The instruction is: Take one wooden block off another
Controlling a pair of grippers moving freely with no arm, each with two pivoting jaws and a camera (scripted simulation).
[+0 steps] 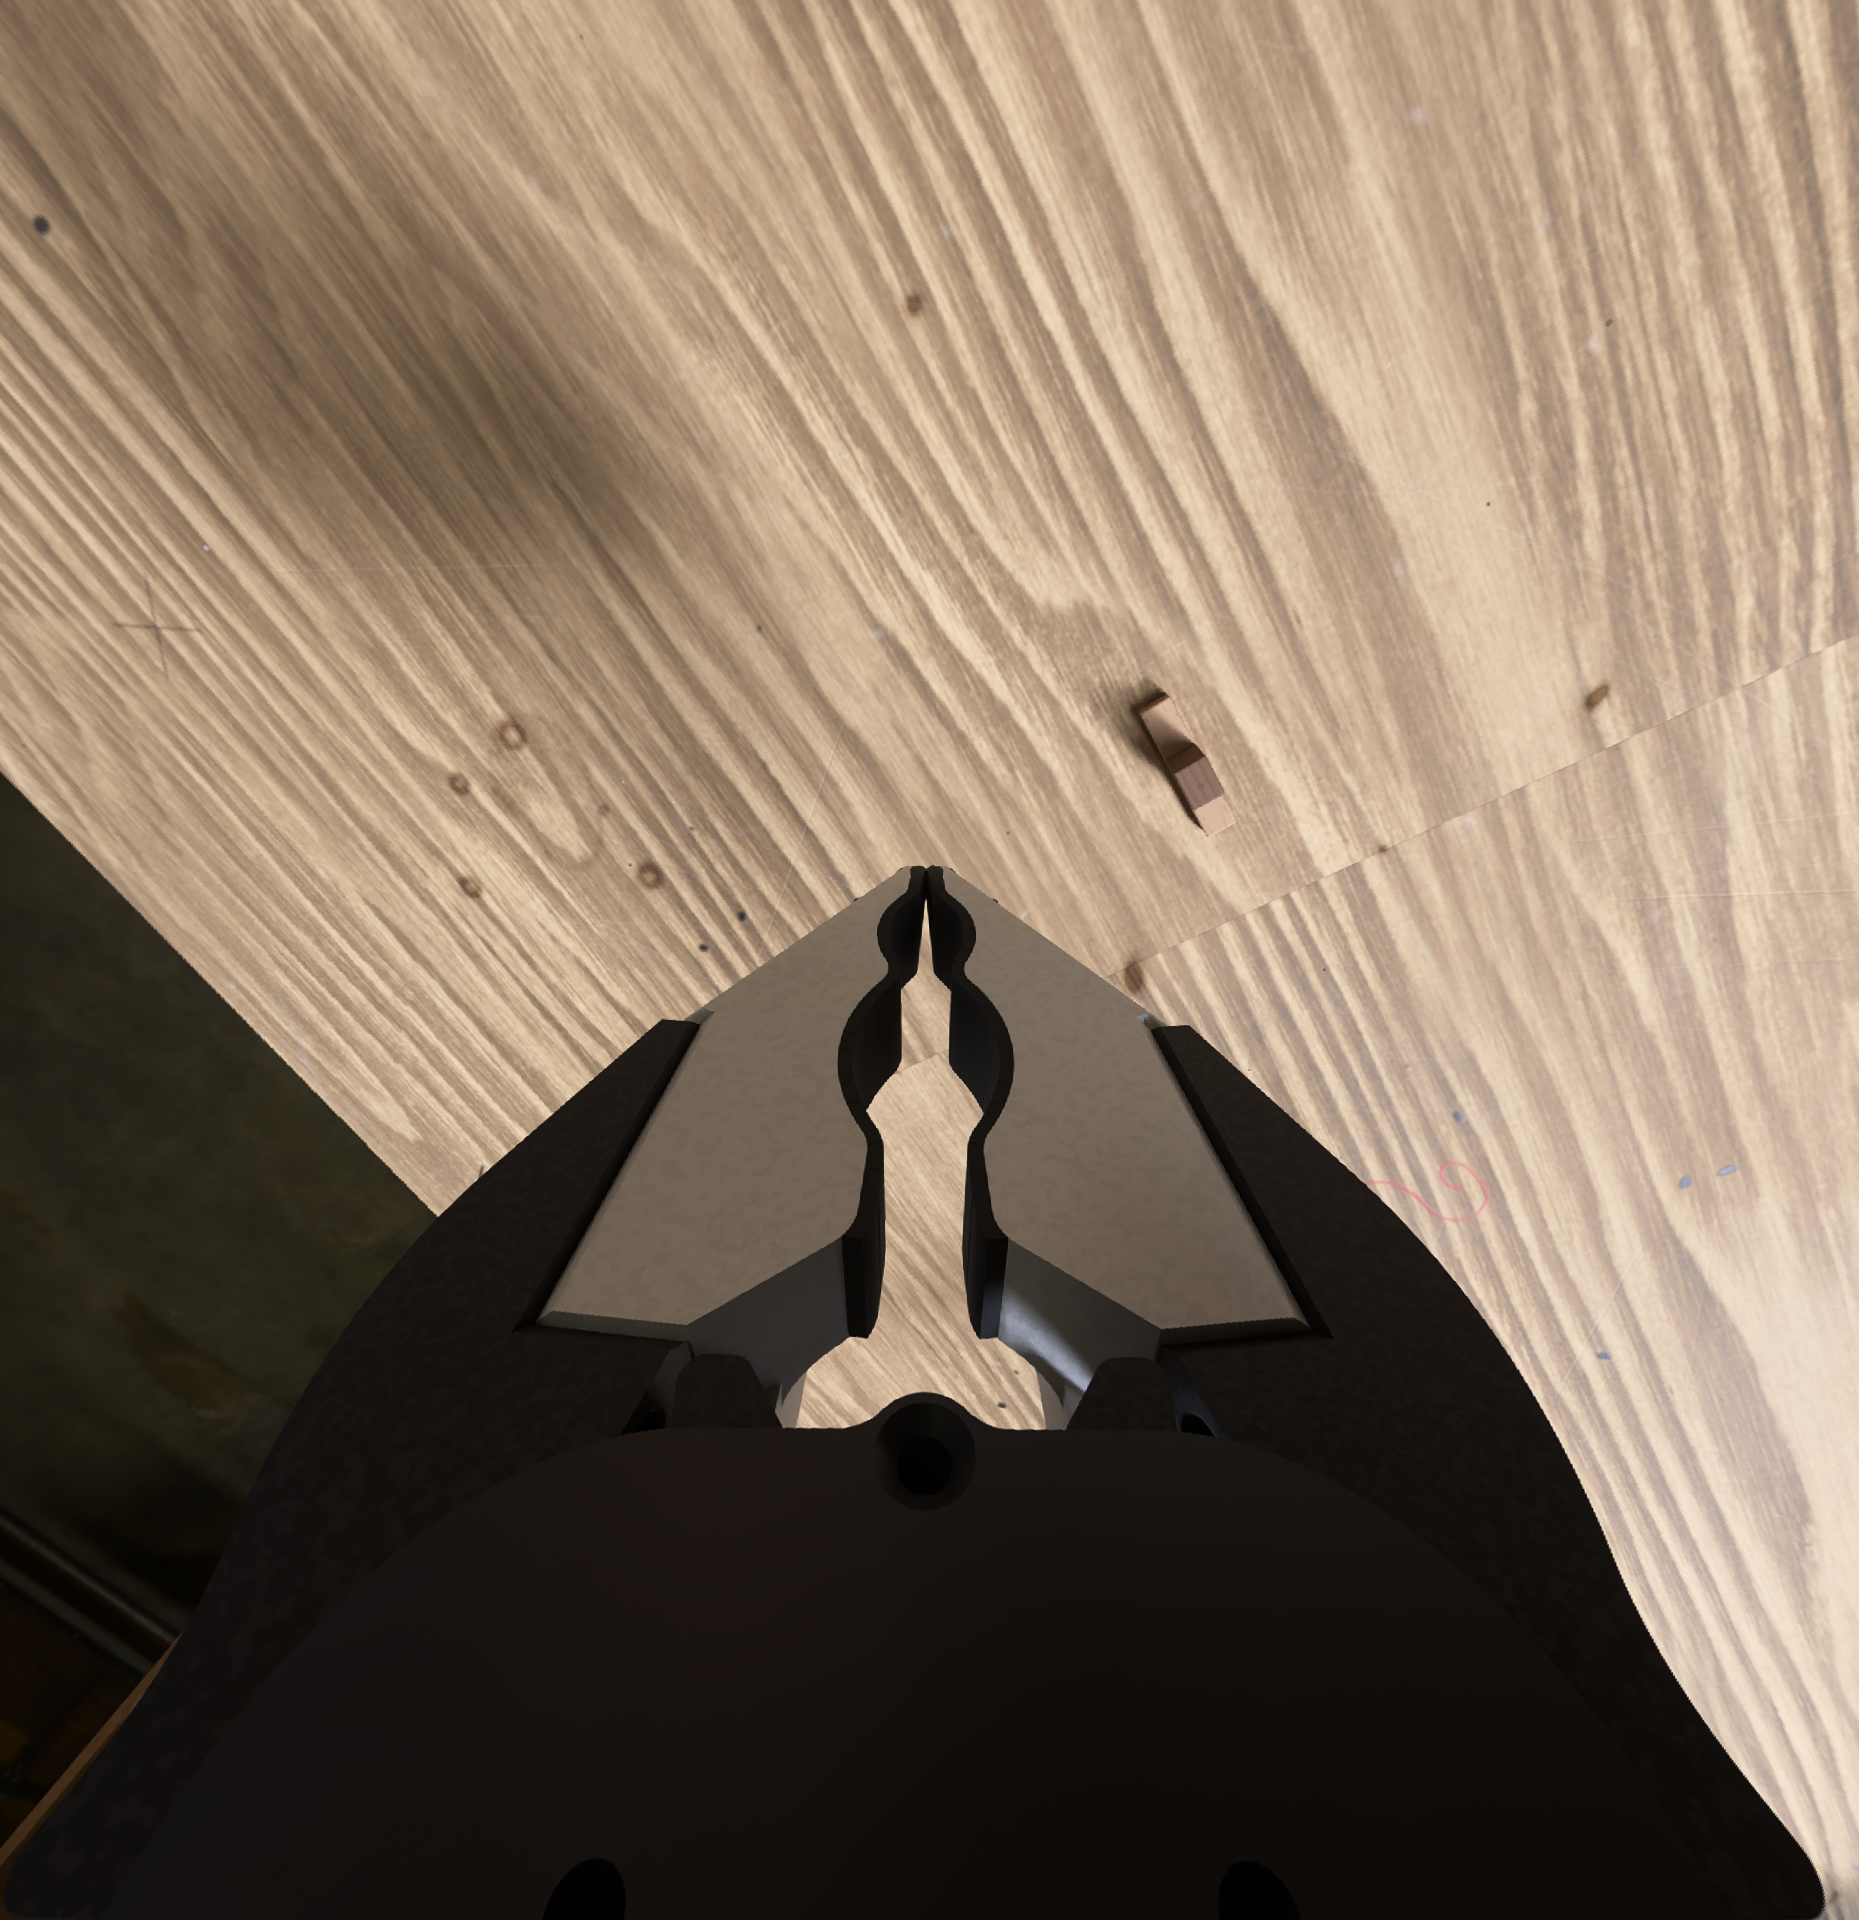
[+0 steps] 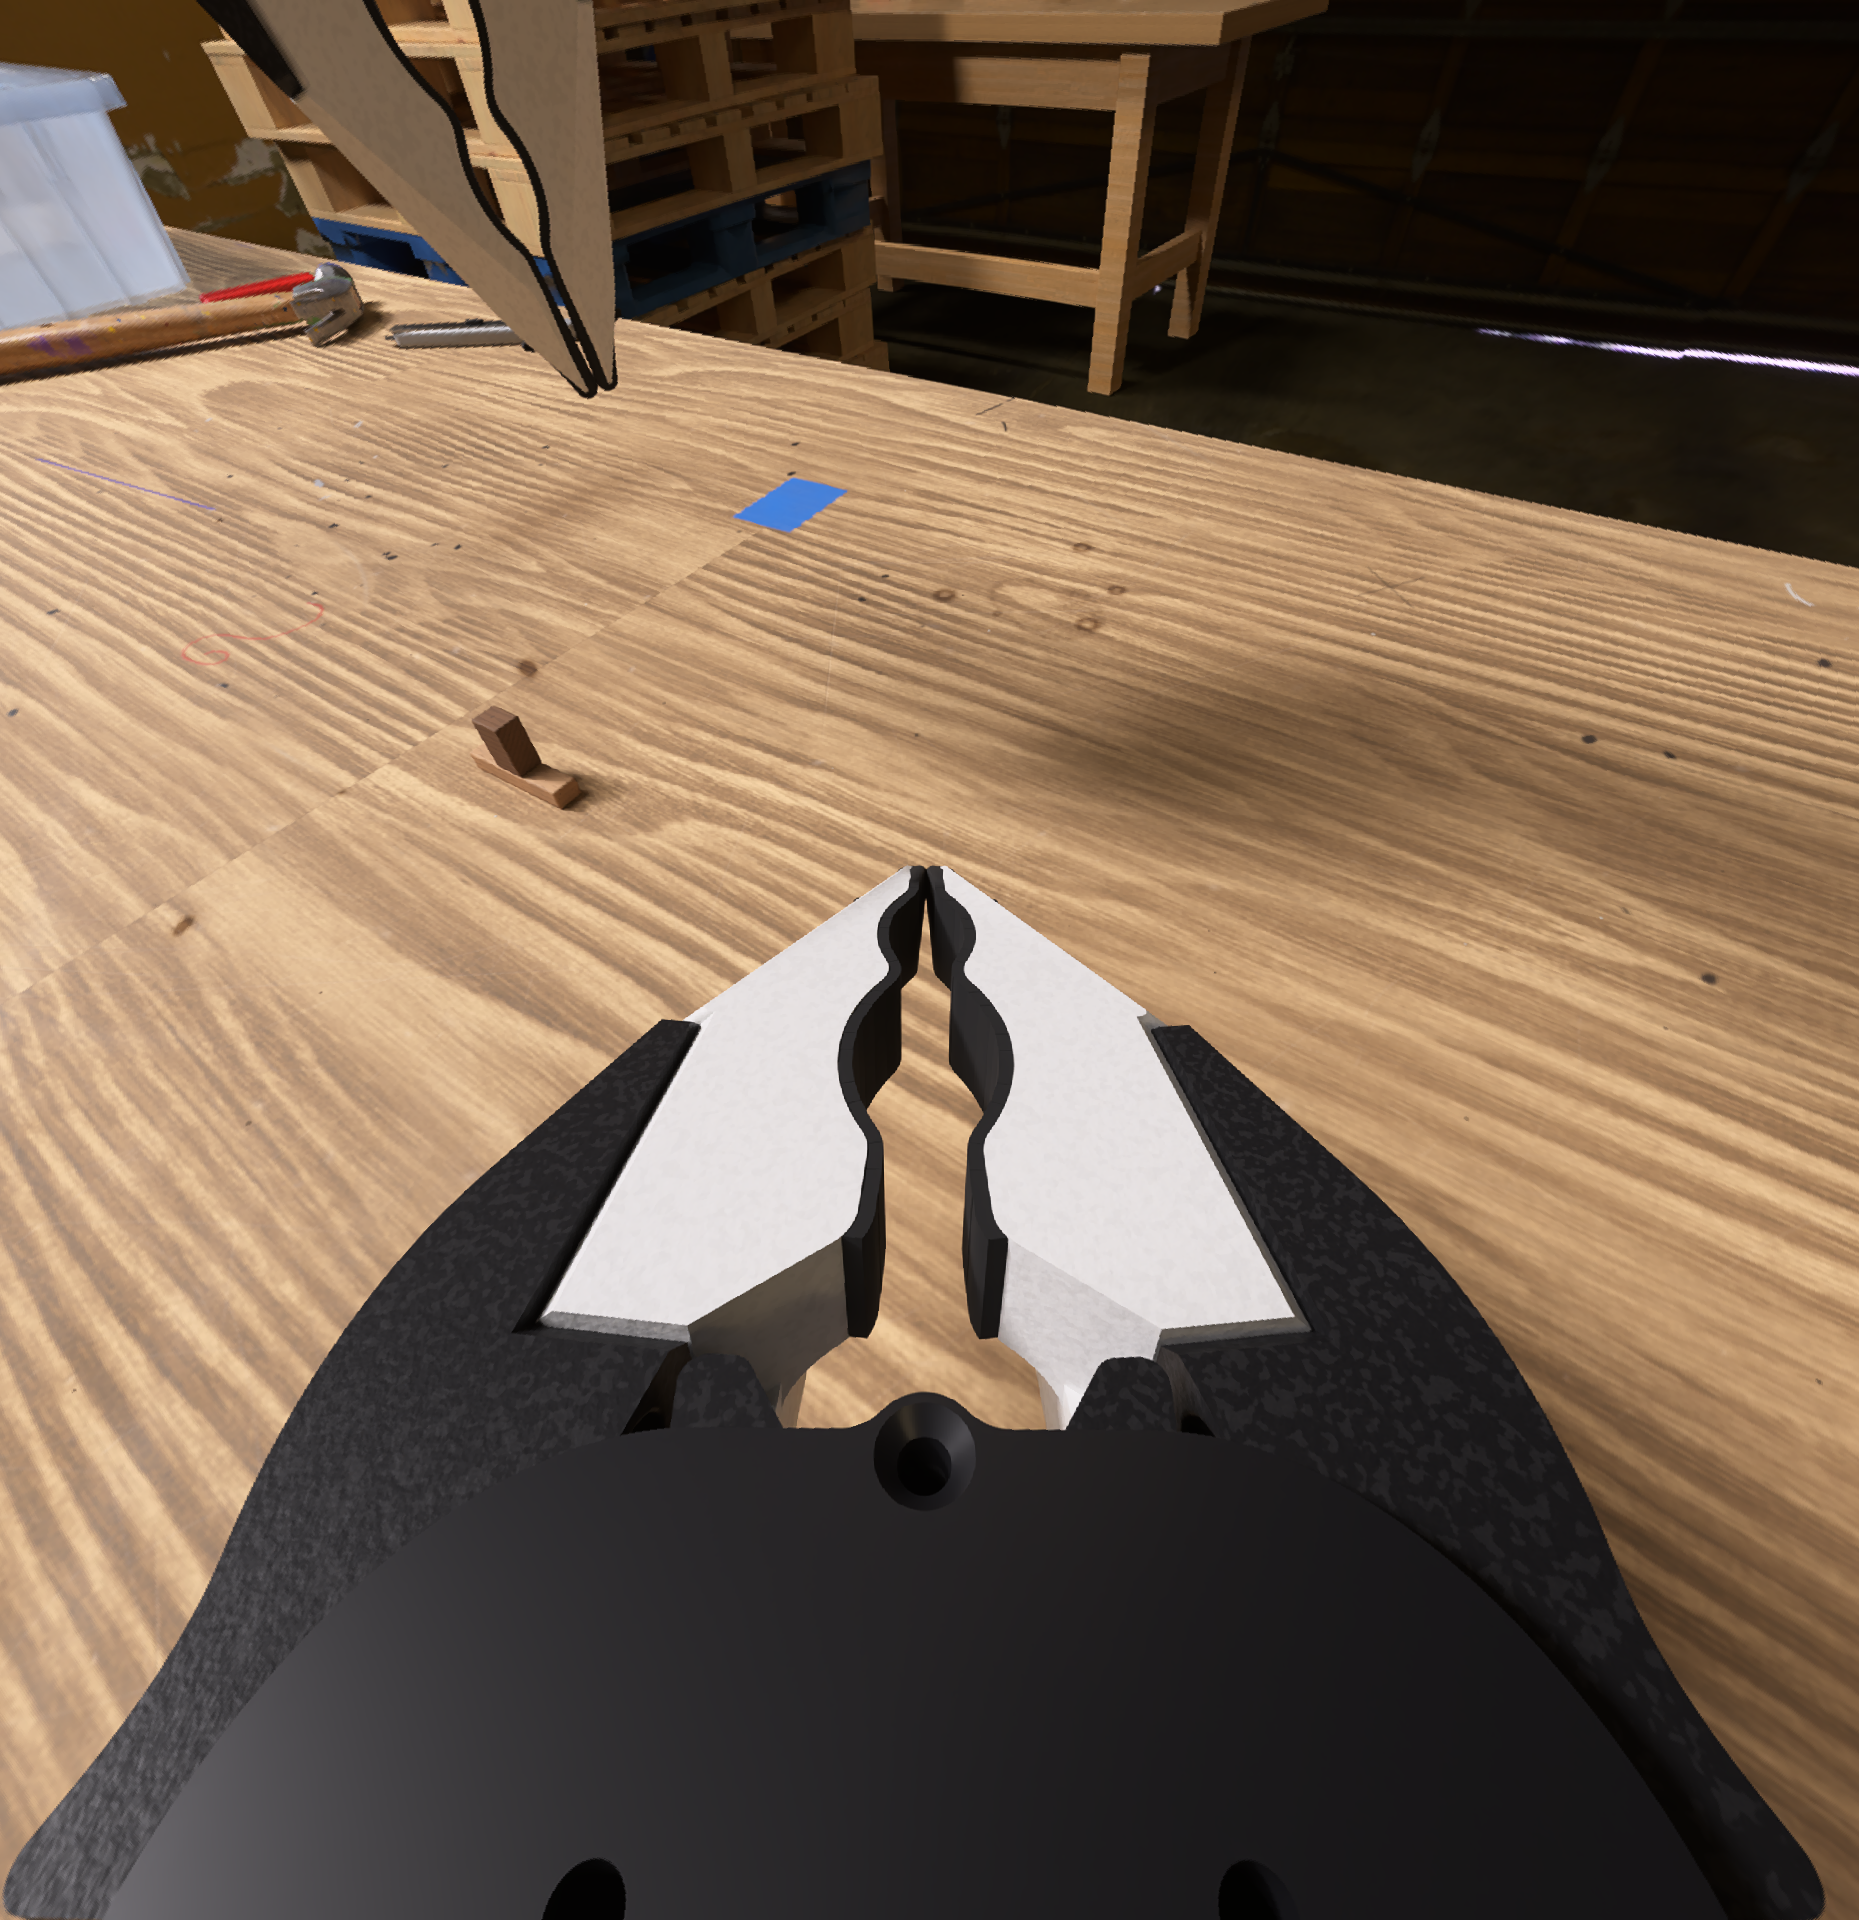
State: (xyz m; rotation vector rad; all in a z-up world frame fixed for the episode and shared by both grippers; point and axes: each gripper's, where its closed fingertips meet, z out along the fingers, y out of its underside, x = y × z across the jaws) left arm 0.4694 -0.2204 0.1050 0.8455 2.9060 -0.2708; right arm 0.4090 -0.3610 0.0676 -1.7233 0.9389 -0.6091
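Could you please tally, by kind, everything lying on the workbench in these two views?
Small wooden blocks: 2, a dark brown block leaning on a flat light tan block
Wooden-handled hammer: 1
Red-handled tool: 1
Grey metal bit: 1
Blue rectangular patch: 1
Translucent plastic bin: 1
Total: 7

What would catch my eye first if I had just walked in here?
Probably the right gripper, big and shut in the foreground above a wide wooden table. Then two tiny wooden blocks: a dark block propped on a light block, left of the gripper. The left gripper hangs behind.
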